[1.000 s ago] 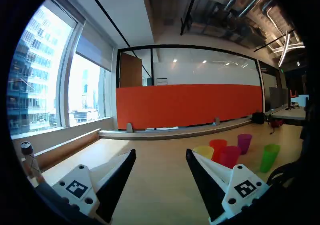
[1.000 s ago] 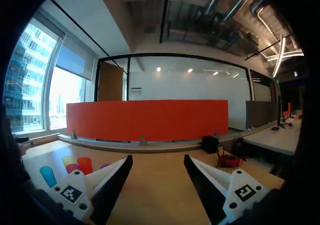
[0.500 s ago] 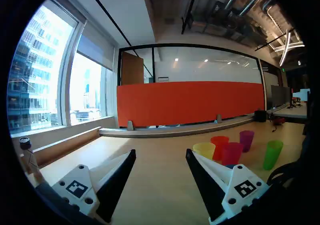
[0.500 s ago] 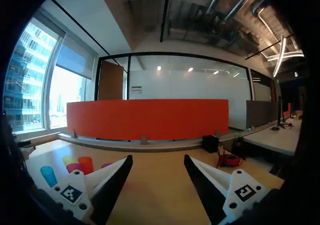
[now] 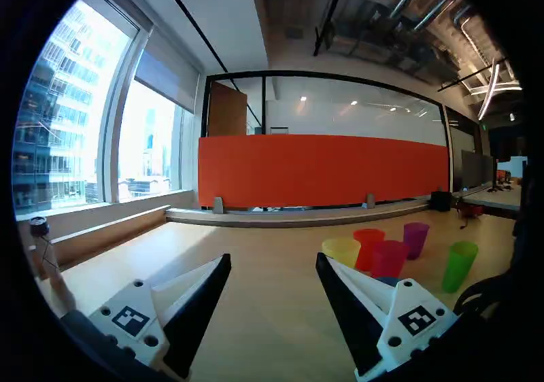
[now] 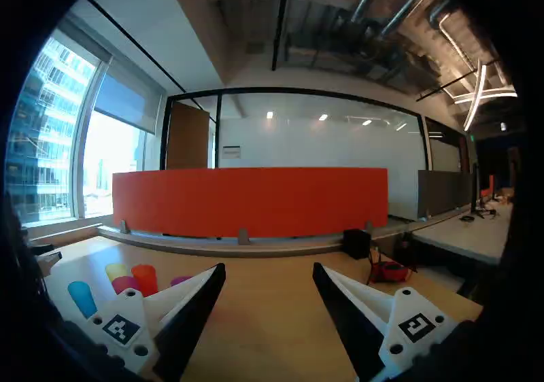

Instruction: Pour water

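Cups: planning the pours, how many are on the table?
6, clustered: yellow cup, red cup, pink cup, purple cup farthest, green cup apart, blue cup nearest. More may hide behind fingers.

The left gripper view rides low over the wooden table [image 5: 272,327], on the left gripper [image 5: 272,256], looking level along its 2 fingers [image 5: 197,300] toward the orange partition [image 5: 319,171]. Windows [image 5: 68,124] lie to its left, and the coloured cups [image 5: 381,253] stand near, right of centre. The right gripper view, on the right gripper [image 6: 268,266], faces the same partition from farther right, with the coloured cups at its lower left. Both share table, coloured cups, partition and windows.
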### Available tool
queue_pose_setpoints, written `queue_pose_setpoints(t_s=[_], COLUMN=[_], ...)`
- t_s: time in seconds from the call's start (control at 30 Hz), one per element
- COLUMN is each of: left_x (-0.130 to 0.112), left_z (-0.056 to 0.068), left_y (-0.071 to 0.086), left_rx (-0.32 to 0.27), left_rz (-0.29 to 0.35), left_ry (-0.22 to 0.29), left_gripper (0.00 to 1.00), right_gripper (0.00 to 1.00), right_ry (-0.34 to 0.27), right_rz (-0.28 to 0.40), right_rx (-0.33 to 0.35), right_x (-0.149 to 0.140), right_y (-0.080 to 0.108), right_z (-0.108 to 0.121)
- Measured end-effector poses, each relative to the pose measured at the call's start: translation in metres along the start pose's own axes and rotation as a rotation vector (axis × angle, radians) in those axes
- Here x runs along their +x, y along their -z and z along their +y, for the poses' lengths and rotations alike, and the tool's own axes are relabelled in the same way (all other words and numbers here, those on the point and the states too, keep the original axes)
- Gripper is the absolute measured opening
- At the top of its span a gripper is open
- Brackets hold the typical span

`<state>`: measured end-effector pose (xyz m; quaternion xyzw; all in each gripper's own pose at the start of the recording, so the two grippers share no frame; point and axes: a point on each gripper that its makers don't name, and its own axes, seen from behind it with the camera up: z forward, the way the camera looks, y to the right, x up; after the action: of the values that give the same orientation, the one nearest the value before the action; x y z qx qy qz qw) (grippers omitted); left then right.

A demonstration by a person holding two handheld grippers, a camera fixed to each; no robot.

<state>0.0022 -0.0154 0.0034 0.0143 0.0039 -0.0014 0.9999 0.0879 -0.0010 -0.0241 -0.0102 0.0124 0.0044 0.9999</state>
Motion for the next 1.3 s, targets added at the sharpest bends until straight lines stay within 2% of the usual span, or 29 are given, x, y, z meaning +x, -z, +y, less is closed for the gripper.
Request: queue_pose_setpoints(t_s=[0.2,0.9,1.3], left_x=[-0.001,-0.0011,-0.0015], left_z=[0.0035,0.0036,0.0041], left_y=[0.001,0.0028,0.0027], left_rx=[-0.005,-0.007,-0.006], left_rz=[-0.006,-0.007,-0.007], left_ry=[0.0,-0.002,-0.003], left_gripper=[0.93,0.93,0.92], right_gripper=[0.99,0.99,0.99], right_ry=[0.0,-0.001,0.025], right_rz=[0.0,0.002,0.031], right_rx=[-0.001,-0.002,0.018], right_x=[-0.0002,-0.0019,-0.0028], right_y=[-0.0007,-0.0016,-0.0017], right_z=[0.0014,0.0034,0.0038])
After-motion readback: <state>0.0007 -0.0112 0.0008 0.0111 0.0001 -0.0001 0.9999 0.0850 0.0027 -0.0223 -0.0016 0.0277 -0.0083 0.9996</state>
